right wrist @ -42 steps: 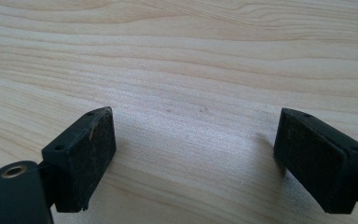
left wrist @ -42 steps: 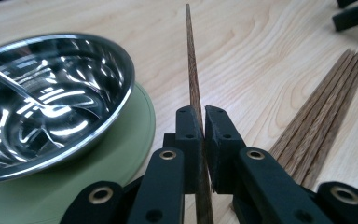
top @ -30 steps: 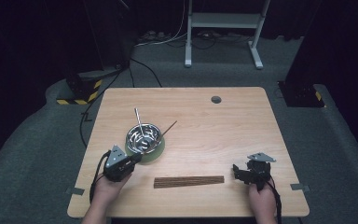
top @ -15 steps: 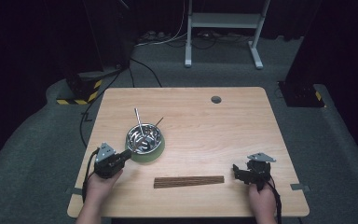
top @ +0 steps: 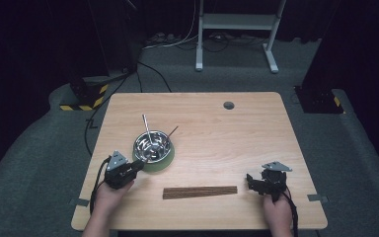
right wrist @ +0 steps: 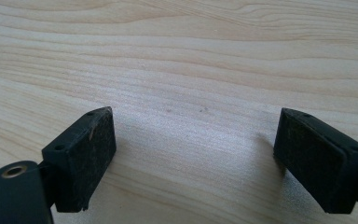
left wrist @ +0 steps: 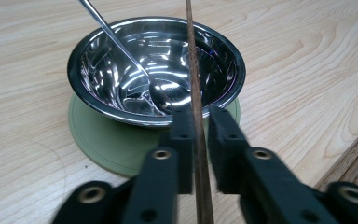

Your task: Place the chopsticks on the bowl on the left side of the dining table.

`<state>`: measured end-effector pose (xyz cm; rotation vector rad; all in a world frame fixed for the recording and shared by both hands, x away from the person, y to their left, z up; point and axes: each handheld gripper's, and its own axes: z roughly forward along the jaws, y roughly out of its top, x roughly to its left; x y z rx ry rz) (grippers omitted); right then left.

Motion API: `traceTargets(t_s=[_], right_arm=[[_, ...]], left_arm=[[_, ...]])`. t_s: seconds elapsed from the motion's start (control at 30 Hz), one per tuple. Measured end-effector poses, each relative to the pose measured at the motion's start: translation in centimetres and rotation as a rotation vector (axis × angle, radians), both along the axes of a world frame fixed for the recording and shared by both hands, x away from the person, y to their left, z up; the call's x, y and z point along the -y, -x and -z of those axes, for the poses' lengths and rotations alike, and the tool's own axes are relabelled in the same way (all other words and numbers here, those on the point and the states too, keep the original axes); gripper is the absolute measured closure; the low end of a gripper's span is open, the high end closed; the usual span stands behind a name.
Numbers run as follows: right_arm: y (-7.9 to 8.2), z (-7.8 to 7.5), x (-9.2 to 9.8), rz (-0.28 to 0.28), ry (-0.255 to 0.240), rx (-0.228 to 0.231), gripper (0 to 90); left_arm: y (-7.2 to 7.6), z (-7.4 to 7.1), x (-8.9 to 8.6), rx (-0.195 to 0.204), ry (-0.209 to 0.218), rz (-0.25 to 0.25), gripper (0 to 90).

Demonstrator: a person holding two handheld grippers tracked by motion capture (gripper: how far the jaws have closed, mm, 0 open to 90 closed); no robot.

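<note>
The left gripper (left wrist: 200, 135) has its jaws narrow around a chopstick (left wrist: 193, 70); they have just been opening, and a slim gap shows on each side of the stick, so the pads look eased off rather than pressing. The stick runs from between the jaws up over the near rim of the bowl (left wrist: 156, 70) and across its hollow, its far end out past the far rim. In the high view this gripper (top: 128, 170) sits just beside the bowl (top: 153, 145), near the table's (top: 256, 128) left edge.

The right gripper (right wrist: 193, 154) holds its jaws wide over bare wood, nothing between them; it (top: 261, 182) rests near the front right corner.

Judging by the layout, the job is moving chopsticks into the bowl one at a time. One seems just delivered, about to be let go. A spoon (left wrist: 121, 51) already leans in the bowl. A bundle of sticks (top: 200, 192) lies flat along the front edge between the two grippers, so most of the work looks left.

The chopstick is thin, dark brown, straight, wood-grained. The bowl is polished steel, mirror-bright, standing on a pale green round mat (left wrist: 107, 140).
</note>
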<state>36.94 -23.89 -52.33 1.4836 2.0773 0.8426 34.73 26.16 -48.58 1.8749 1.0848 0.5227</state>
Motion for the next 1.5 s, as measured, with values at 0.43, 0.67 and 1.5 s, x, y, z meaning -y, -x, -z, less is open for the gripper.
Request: traceTargets(t_s=[0.43, 0.67, 1.5], right_arm=[[0.0, 0.0, 0.0, 0.0, -0.001, 0.0, 12.5], [0.0, 0.1, -0.1, -0.002, -0.003, 0.012, 12.5], [0.0, 0.1, -0.1, -0.017, 0.003, 0.016, 12.4]], left_arm=[[1.7, -1.5, 1.3, 0.069, -0.005, 0.056, 46.0], [2.4, -1.4, 5.4, 0.078, -0.052, 0.129, 47.5], [1.7, 2.9, 9.6, -0.097, -0.15, 0.251, 51.8]])
